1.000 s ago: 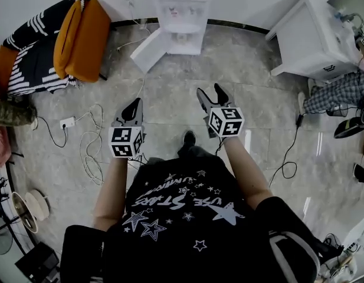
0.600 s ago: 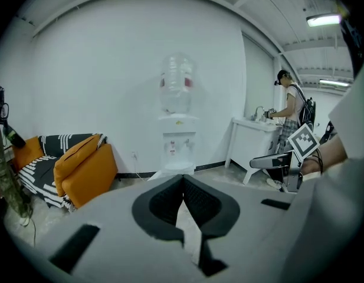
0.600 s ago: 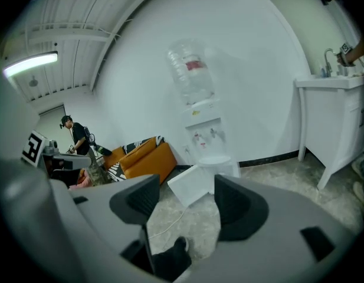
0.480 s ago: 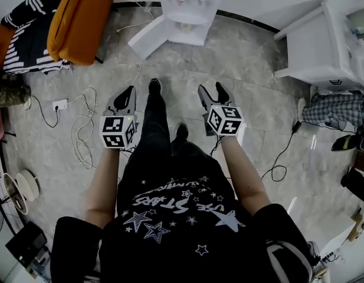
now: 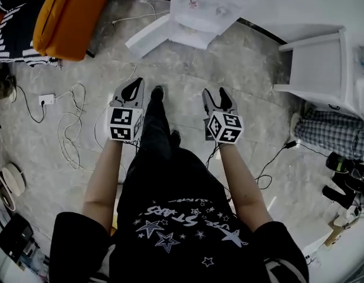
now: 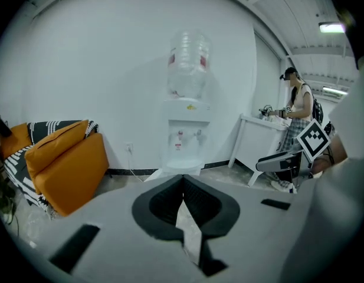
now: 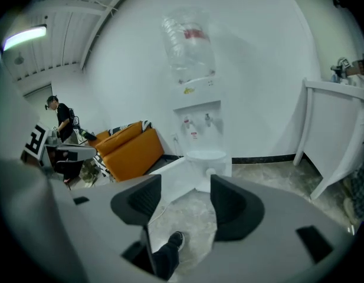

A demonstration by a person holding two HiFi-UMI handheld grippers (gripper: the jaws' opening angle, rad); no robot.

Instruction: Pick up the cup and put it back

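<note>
Cup: I cannot pick it out in any view, and neither tool has anything in it. The left tool (image 5: 133, 87) is held out over the grey stone floor (image 5: 252, 75). In the left gripper view its dark jaws meet at the tips, closed on nothing (image 6: 183, 187). The right tool (image 5: 217, 94) is level with it, a little apart. In the right gripper view its jaws stand wide and are closing (image 7: 184, 202), with only bare floor and the person's black shoe (image 7: 173, 240) showing through the gap. In the head view that shoe (image 5: 157, 92) is stepped forward between the two tools. Ahead of both tools a white water dispenser (image 5: 208, 5) stands against the wall, with a clear bottle (image 6: 187, 63) upside down on top of it and a white panel (image 5: 164, 35) lying out on the floor at its foot. An orange cushion (image 5: 69, 16) leans on striped black-and-white fabric (image 5: 10, 16) to the left of the dispenser. A white tabletop (image 5: 316, 63) stands to the dispenser's right, and beside it another person in checked cloth (image 5: 332, 137) is partly in view. White cables (image 5: 69, 134) loop over the floor to the left of the left tool, near a small socket block (image 5: 46, 99).
</note>
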